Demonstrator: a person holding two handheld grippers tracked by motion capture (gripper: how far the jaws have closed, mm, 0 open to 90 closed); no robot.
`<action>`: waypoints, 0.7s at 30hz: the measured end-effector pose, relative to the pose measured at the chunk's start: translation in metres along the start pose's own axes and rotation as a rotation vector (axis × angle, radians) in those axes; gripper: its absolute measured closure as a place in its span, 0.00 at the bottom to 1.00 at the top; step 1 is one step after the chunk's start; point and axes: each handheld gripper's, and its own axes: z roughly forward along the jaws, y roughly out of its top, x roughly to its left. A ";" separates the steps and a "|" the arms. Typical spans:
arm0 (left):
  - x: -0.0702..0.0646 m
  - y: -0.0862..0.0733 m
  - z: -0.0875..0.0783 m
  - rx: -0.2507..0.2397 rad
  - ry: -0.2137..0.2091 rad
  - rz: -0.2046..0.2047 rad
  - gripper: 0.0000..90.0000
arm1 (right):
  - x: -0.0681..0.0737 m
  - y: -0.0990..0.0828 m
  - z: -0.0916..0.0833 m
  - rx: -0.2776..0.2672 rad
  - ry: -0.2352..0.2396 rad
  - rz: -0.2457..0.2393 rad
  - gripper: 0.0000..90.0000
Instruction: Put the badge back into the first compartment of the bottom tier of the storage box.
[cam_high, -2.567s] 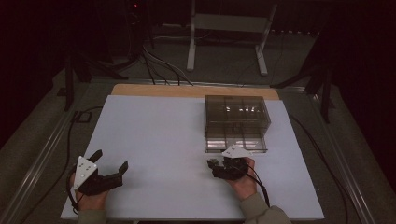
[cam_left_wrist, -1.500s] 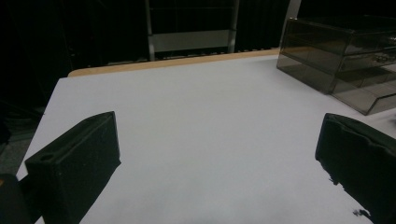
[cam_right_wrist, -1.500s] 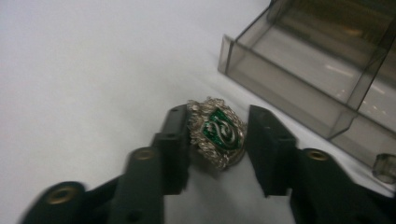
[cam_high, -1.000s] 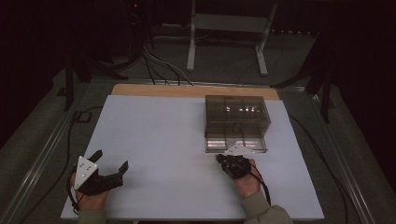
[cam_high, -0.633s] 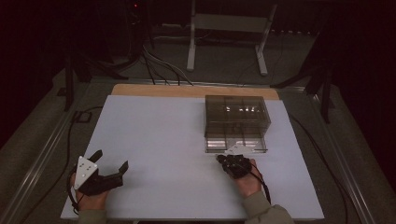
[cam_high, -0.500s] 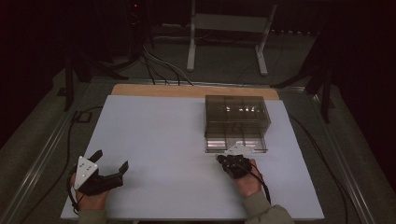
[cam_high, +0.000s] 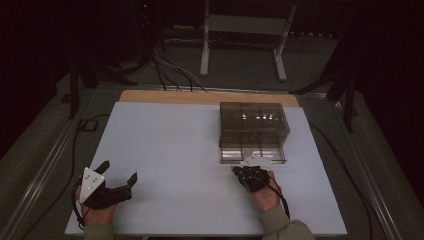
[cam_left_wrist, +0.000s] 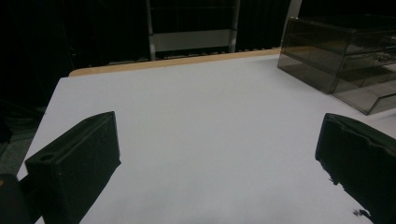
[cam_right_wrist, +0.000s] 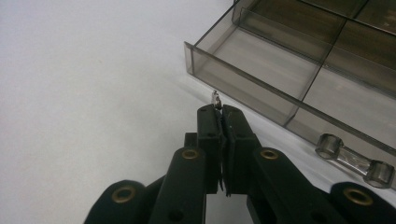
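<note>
A tiny silvery piece (cam_right_wrist: 216, 99), too small to identify, sticks out at the tip of the right claw (cam_right_wrist: 222, 111), centre of the right gripper view, pinched between jaws pressed together. The pull-out tray (cam_right_wrist: 261, 60) of the smoky drawer box (cam_high: 254, 129) stands open at upper right, its near compartments seemingly empty. Picking up looks done; placing in the tray looks left. The tray's front wall is the edge to clear. The left claw (cam_high: 118, 172), lower left of the high view, gapes wide and empty over bare white worktop (cam_high: 170, 145).
</note>
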 end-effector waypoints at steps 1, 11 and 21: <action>0.000 0.000 0.000 0.000 0.000 0.000 0.01 | 0.000 0.000 0.000 0.000 -0.001 0.001 0.98; 0.000 0.000 0.000 0.002 0.001 0.001 0.01 | 0.000 0.000 0.000 0.001 -0.002 0.005 0.98; 0.000 0.000 0.001 0.001 0.001 0.000 0.01 | 0.003 0.000 -0.001 0.002 0.006 0.008 0.98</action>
